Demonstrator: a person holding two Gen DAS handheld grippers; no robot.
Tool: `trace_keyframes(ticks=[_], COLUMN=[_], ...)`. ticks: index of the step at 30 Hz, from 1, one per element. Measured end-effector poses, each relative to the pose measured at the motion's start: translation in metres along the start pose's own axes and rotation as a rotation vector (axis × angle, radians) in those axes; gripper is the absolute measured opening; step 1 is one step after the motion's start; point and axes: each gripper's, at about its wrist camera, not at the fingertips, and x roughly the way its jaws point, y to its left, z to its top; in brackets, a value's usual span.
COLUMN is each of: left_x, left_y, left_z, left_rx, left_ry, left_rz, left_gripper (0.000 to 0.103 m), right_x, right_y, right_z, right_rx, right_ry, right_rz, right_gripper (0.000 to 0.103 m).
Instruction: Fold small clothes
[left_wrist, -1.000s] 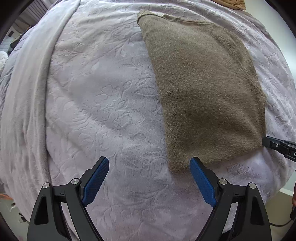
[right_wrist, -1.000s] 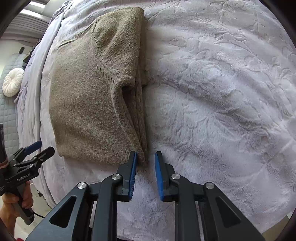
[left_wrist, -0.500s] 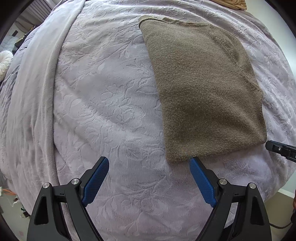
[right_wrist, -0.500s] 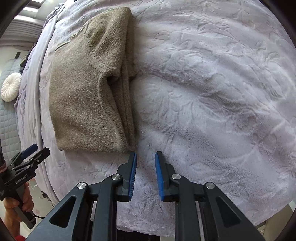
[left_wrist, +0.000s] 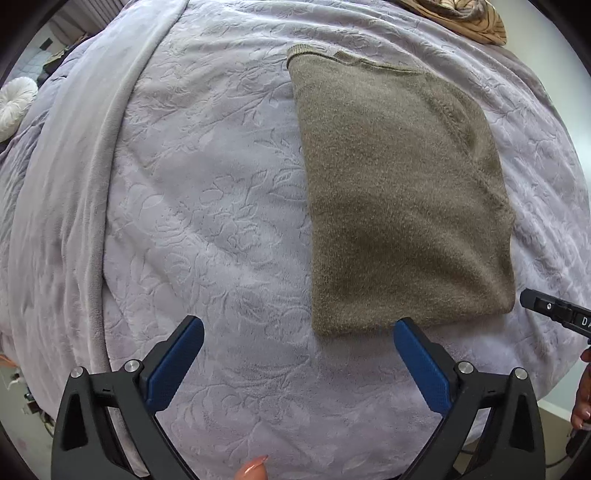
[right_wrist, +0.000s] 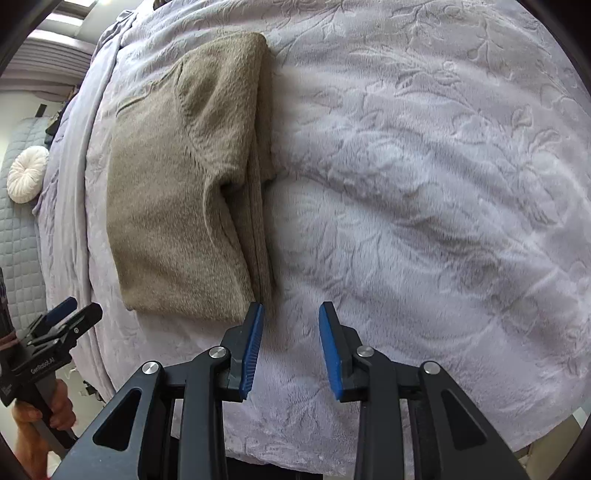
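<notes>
A folded olive-brown knit sweater (left_wrist: 402, 192) lies flat on the lilac embossed blanket (left_wrist: 207, 206). My left gripper (left_wrist: 297, 326) hangs above the blanket just below the sweater's near left corner, its jaws opening wide with nothing between them. In the right wrist view the same sweater (right_wrist: 173, 192) lies at upper left, its layered folded edge facing right. My right gripper (right_wrist: 290, 314) sits just off the sweater's near right corner, its jaws opening, with only blanket between the blue pads. The other gripper's tip (left_wrist: 554, 310) shows at the left wrist view's right edge.
The blanket (right_wrist: 424, 192) covers a bed, with a smooth folded band (left_wrist: 62, 206) along its left side. A white round cushion (right_wrist: 27, 179) lies on a grey quilted surface. A striped brown item (left_wrist: 465, 18) rests at the far edge. A hand (right_wrist: 40, 417) holds the left gripper.
Both grippers have backed off from the sweater, which now lies a little farther up in both views. The right jaws have opened from nearly shut; the left jaws spread wider.
</notes>
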Motion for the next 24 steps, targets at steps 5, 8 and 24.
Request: trace_keyframes(ticks=[5, 8, 24], left_x=[0.0, 0.001, 0.029], left_y=[-0.002, -0.001, 0.008], left_z=[0.006, 0.012, 0.041], left_rx=[0.006, -0.015, -0.035], left_ry=[0.003, 0.0, 0.036], left_rz=[0.003, 0.024, 0.043], left_gripper=[0.103, 0.103, 0.103], right_x=[-0.005, -0.01, -0.022], right_y=[-0.001, 0.0, 0.02], right_z=[0.011, 0.02, 0.08], right_rx=[-0.003, -0.006, -0.046], right_ry=[-0.013, -0.031, -0.089], right_rz=[0.004, 0.003, 0.004], right_gripper=[0.034, 0.034, 0.039])
